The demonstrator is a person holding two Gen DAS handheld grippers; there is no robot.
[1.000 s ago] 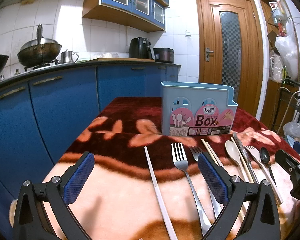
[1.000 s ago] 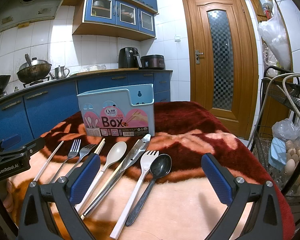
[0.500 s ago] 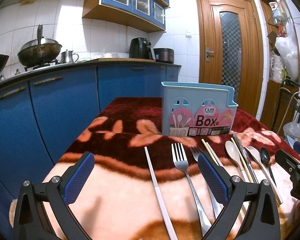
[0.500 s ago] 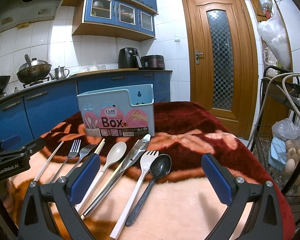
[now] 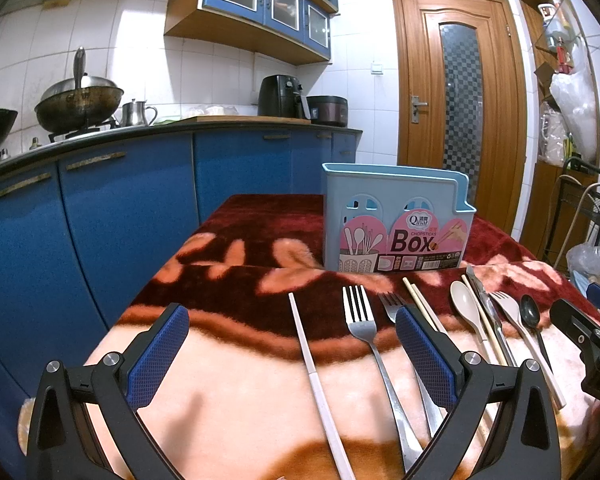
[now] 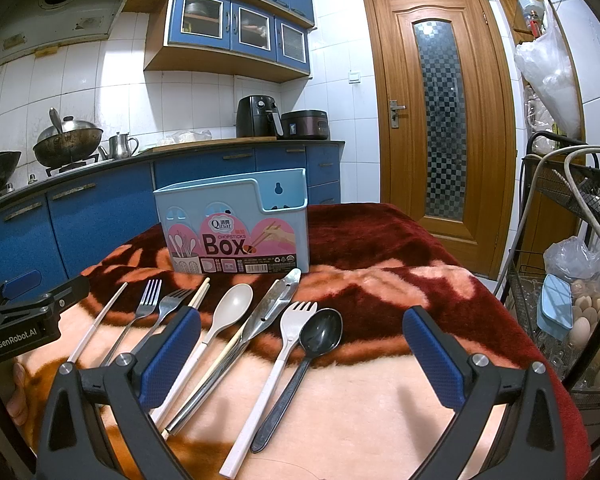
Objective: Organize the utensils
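A light blue chopstick box (image 5: pixel 396 220) (image 6: pixel 236 224) stands upright on the blanket. In front of it lies a row of utensils: a pale chopstick (image 5: pixel 314 376), a steel fork (image 5: pixel 364 328), a beige spoon (image 6: pixel 230 308), a steel peeler-like tool (image 6: pixel 272 306), a beige fork (image 6: pixel 290 328) and a black spoon (image 6: pixel 320 334). My left gripper (image 5: pixel 292 352) is open above the left utensils, holding nothing. My right gripper (image 6: pixel 300 356) is open above the right utensils, also holding nothing.
A red and peach blanket (image 6: pixel 380 280) covers the table. Blue kitchen cabinets (image 5: pixel 100 208) run along the left and back. A wire rack (image 6: pixel 572 280) with eggs stands at the right. A wooden door (image 6: pixel 436 120) is behind.
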